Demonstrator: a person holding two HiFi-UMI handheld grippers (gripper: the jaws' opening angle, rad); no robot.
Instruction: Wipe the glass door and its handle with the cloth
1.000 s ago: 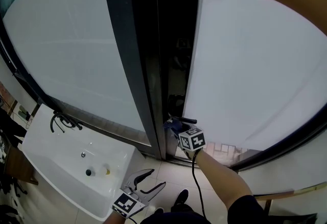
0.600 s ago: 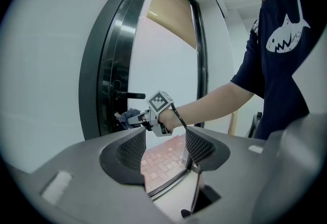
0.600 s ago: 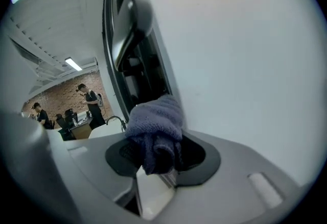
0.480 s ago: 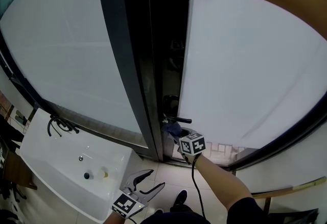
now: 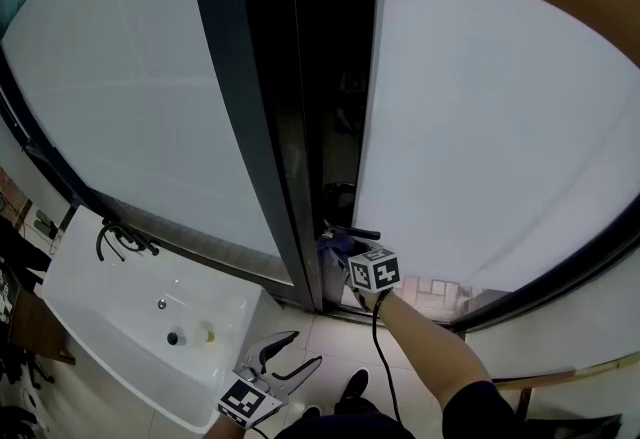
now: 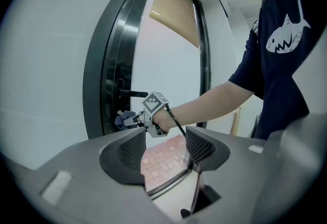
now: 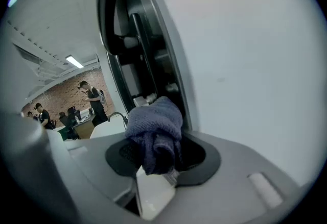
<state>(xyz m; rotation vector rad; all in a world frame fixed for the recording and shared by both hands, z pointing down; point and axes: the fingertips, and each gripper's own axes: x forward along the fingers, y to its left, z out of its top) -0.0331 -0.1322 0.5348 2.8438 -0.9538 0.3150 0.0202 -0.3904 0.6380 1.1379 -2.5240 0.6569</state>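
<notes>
My right gripper is shut on a bunched blue-grey cloth and holds it at the edge of the frosted glass door, just under the black lever handle. From the left gripper view the cloth shows below the handle, by the dark door frame. My left gripper hangs low near the floor, open, with nothing between its fingers.
A white washbasin with a black tap stands at the lower left. A second frosted pane fills the left. The person's shoes stand on pale floor tiles. People show in the dark glass reflection.
The right gripper with the cloth has stayed under the handle, shifting only slightly. The left gripper has kept its place.
</notes>
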